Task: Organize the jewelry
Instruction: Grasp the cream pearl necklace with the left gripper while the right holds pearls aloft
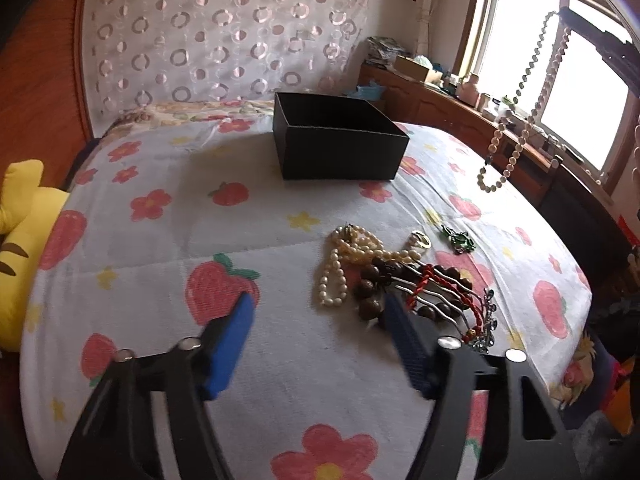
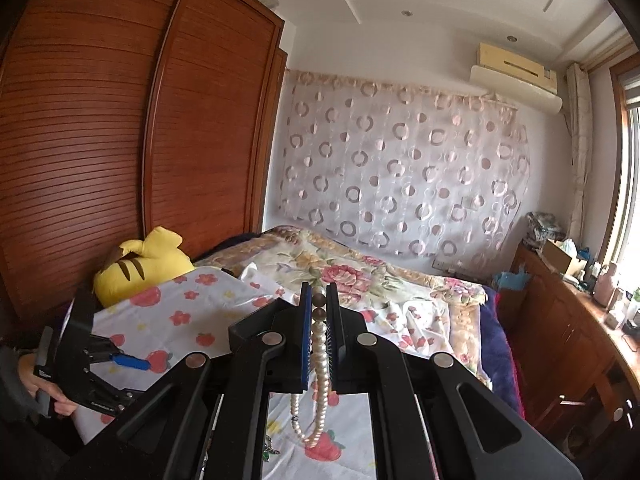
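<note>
A black open box (image 1: 340,138) stands on the strawberry-print bedspread (image 1: 168,240) at the far middle. A jewelry pile lies nearer: a cream pearl strand (image 1: 344,264), dark wooden beads (image 1: 376,288), a red cord (image 1: 432,284), a gold ring piece (image 1: 420,239) and a green brooch (image 1: 460,238). My left gripper (image 1: 320,312) is open and empty just before the pile. My right gripper (image 2: 319,300) is shut on a pearl necklace (image 2: 320,360), held high so it dangles; the necklace shows in the left wrist view (image 1: 516,128) hanging right of the box.
A yellow plush toy (image 1: 20,240) lies at the bed's left edge beside a wooden wardrobe (image 2: 100,140). A wooden sideboard (image 1: 460,112) with clutter runs under the window on the right. A floral quilt (image 2: 360,276) lies behind the box.
</note>
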`<state>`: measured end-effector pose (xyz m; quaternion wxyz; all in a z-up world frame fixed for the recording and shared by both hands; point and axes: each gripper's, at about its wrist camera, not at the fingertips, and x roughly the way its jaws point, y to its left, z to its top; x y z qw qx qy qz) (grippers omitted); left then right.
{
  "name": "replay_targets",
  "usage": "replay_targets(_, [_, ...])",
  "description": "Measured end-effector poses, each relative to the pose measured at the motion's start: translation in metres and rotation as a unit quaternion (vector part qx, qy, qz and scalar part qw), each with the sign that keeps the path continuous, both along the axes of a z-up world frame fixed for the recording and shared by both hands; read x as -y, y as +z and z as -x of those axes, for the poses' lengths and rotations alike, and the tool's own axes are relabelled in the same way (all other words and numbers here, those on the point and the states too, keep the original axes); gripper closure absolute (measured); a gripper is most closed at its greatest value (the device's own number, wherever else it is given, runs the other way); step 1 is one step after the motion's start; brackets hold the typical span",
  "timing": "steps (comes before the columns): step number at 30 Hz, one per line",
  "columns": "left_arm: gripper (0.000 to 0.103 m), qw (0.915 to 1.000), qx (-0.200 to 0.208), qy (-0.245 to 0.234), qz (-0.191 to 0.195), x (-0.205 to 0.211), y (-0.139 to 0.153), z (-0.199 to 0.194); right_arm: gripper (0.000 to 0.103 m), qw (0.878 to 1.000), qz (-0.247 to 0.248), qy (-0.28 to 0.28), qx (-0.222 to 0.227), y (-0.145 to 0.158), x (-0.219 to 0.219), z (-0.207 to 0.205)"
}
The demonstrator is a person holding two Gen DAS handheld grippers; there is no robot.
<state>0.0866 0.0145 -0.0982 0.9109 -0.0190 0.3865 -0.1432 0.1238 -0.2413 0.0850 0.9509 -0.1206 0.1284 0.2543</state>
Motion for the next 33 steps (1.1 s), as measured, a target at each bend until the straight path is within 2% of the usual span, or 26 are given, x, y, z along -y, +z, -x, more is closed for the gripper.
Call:
replay_targets(2, [0.057, 0.9999, -0.006, -0.008, 0.002, 0.002, 0.0, -0.004, 0.095, 1.0, 0.006, -0.002, 0.001, -0.001, -0.001, 0.0])
replay_targets(11, [0.076, 0.9985, -0.048, -0.025, -0.002, 0.009, -0.007, -0.038, 0.095, 1.0, 0.015, -0.003, -0.017, -0.021, -0.004, -0.005])
replay_targets(20, [0.078, 0.9967, -0.06, -0.037, -0.042, 0.028, -0.008, -0.057, 0.095, 1.0, 0.019, -0.003, -0.019, -0.027, -0.008, -0.005])
replay_targets(22, [0.083, 0.996, -0.058, -0.039, -0.056, 0.032, -0.009, -0.058, 0.095, 1.0, 0.02, -0.002, -0.021, -0.031, -0.007, -0.004])
replay_targets(23, [0.094, 0.9955, -0.056, -0.04, -0.065, 0.033, -0.009, -0.059, 0.095, 1.0, 0.021, -0.001, -0.022, -0.033, -0.007, -0.004])
replay_targets(25, [0.098, 0.9952, -0.054, -0.044, -0.069, 0.032, -0.009, -0.058, 0.095, 0.999, 0.022, 0.0, -0.024, -0.035, -0.006, -0.004])
replay_targets(29, [0.099, 0.9969, -0.039, -0.04, -0.054, 0.025, -0.002, -0.053, 0.095, 0.999, 0.024, 0.003, -0.026, -0.038, -0.006, -0.004])
replay_targets(33, [0.099, 0.9989, -0.009, -0.03, -0.036, 0.015, 0.02, -0.043, 0.095, 0.999, 0.025, 0.006, -0.023, -0.036, -0.009, -0.004])
